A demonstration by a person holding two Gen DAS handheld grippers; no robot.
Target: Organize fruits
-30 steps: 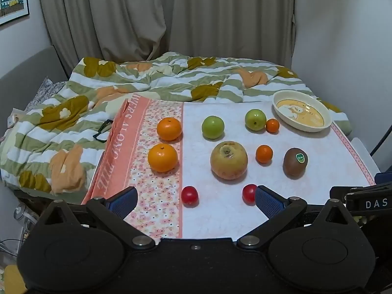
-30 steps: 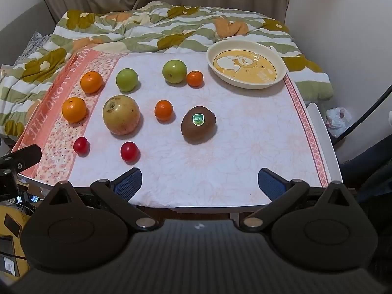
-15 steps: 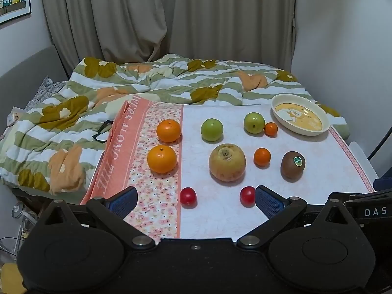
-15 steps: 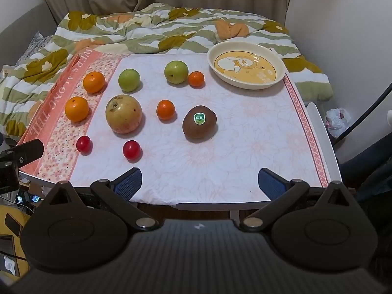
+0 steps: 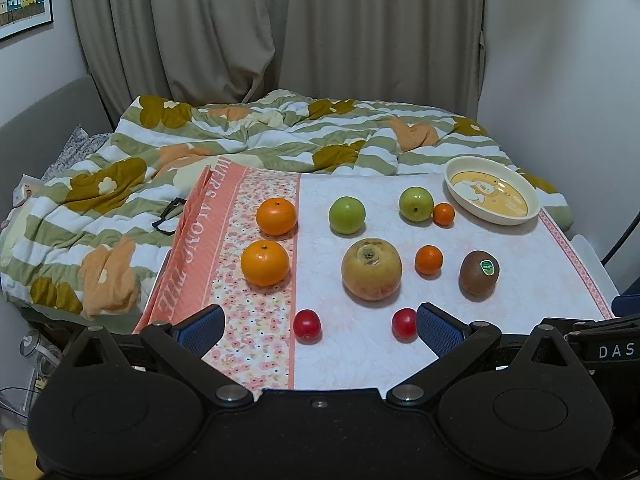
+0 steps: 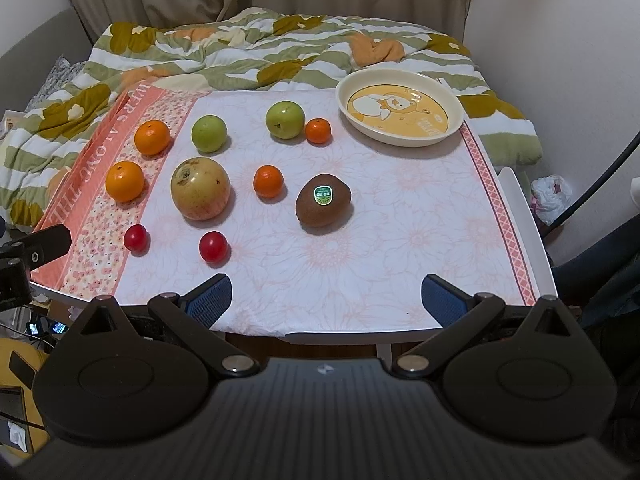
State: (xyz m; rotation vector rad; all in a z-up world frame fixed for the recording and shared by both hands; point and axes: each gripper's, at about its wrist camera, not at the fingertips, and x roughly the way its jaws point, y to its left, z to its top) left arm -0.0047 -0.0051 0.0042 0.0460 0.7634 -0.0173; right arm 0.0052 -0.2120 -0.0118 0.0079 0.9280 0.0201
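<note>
Fruit lies spread over a cloth-covered table (image 6: 400, 240): a big yellow-brown pear (image 5: 371, 269) (image 6: 200, 188), a kiwi with a green sticker (image 5: 479, 272) (image 6: 323, 205), two green apples (image 5: 347, 215) (image 5: 416, 204), two large oranges (image 5: 265, 263) (image 5: 276, 216), two small mandarins (image 5: 429, 259) (image 5: 443, 214) and two red cherry tomatoes (image 5: 307, 324) (image 5: 404, 323). An empty cream plate (image 5: 492, 191) (image 6: 400, 108) stands at the back right. My left gripper (image 5: 318, 326) hangs open over the near edge, both tomatoes between its fingers' line. My right gripper (image 6: 326, 296) is open at the front edge, holding nothing.
A bed with a striped floral quilt (image 5: 240, 140) borders the table at the back and left. Black glasses (image 5: 168, 216) lie on the quilt. Curtains (image 5: 280, 28) and a white wall stand behind. A dark cable (image 6: 600, 176) runs at the right.
Both views have shifted slightly, with the fruit sitting a little lower and farther in the left wrist view. No fruit has moved and both grippers stay open.
</note>
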